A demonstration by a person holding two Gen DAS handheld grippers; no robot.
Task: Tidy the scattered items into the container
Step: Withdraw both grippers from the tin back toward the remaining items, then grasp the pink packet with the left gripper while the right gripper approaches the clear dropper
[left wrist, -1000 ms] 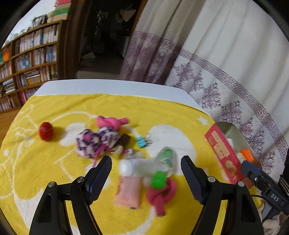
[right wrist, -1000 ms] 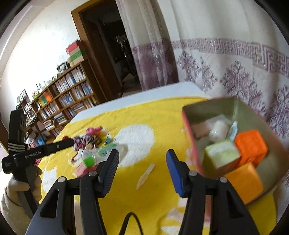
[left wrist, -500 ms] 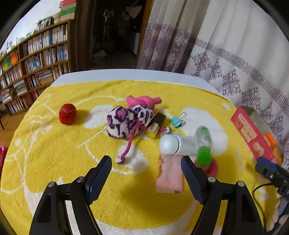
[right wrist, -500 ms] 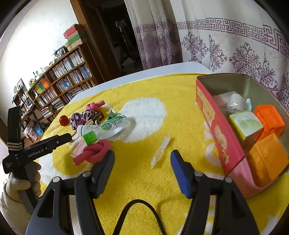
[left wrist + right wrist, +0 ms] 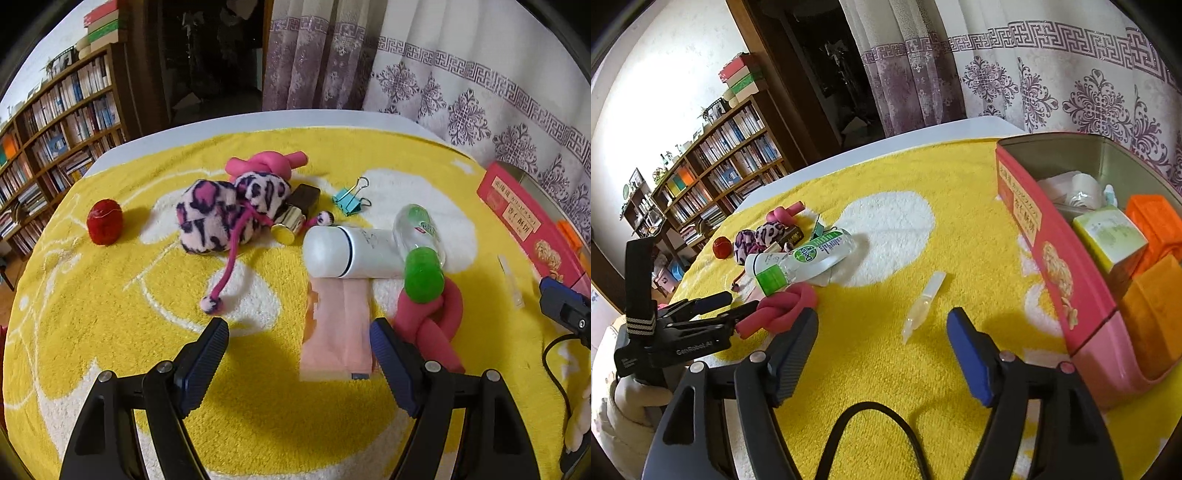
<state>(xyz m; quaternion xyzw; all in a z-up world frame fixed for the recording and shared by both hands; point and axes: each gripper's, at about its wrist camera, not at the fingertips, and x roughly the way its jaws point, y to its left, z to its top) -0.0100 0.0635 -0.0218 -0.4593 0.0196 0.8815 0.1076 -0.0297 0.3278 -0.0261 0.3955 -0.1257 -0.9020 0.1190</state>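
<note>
Yellow towelling (image 5: 871,369) lies under your right gripper (image 5: 882,332), whose empty jaws have just been opening toward the clear ampoule (image 5: 923,302). Your left gripper (image 5: 299,350) is spread over the pink packet (image 5: 336,328). Beyond, the tin (image 5: 1052,258) waits; thin ampoule may slip aside.

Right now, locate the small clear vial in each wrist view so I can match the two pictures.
Left wrist view: the clear vial lies at the far right, on the yellow towel, just left of the pink tin.
Right wrist view: it lies near centre, just ahead of the open right tool.
Shared landmark: the green-capped bottle over the knotted pink rope.
</note>
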